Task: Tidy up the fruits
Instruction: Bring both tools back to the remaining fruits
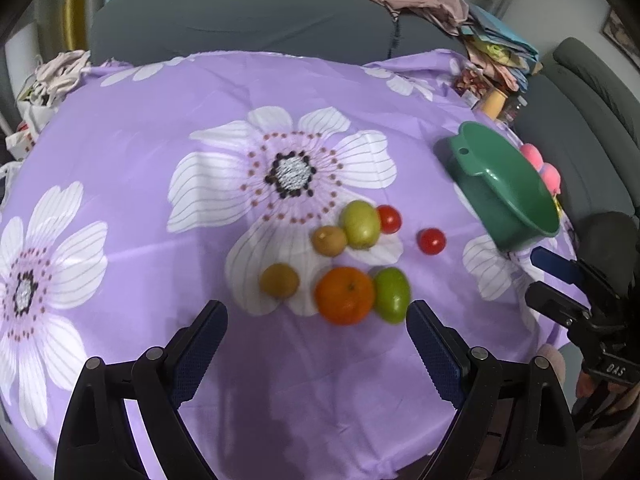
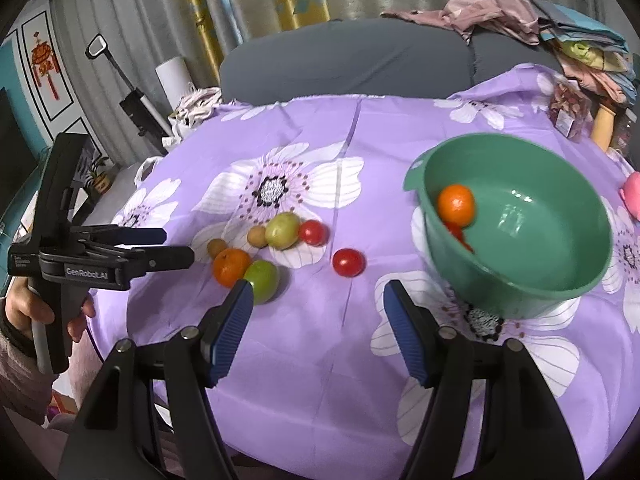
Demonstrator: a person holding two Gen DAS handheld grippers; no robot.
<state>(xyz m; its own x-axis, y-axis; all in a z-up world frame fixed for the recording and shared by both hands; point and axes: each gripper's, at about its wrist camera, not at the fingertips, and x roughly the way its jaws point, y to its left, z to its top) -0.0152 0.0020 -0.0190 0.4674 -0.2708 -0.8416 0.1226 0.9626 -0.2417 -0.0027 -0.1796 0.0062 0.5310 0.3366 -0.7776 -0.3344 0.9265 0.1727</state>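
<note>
On the purple flowered cloth (image 1: 132,152) lies a cluster of fruit: an orange (image 1: 345,295), two green fruits (image 1: 392,294) (image 1: 360,224), two small brown fruits (image 1: 279,280) (image 1: 329,240) and two red tomatoes (image 1: 389,219) (image 1: 431,241). My left gripper (image 1: 315,308) is open just short of the orange, with nothing between its fingers. The green bowl (image 2: 560,240) at the right holds another orange (image 2: 456,205) and something red (image 2: 456,232). My right gripper (image 2: 318,288) is open over bare cloth, between the near green fruit (image 2: 262,280) and the bowl.
A grey sofa (image 2: 344,56) runs behind the table, with piled clothes (image 2: 500,12) on its right end. A pink toy (image 2: 632,196) and small jars (image 2: 568,112) stand beyond the bowl. A hand (image 2: 24,308) holds the left gripper (image 2: 178,245) at the table's left edge.
</note>
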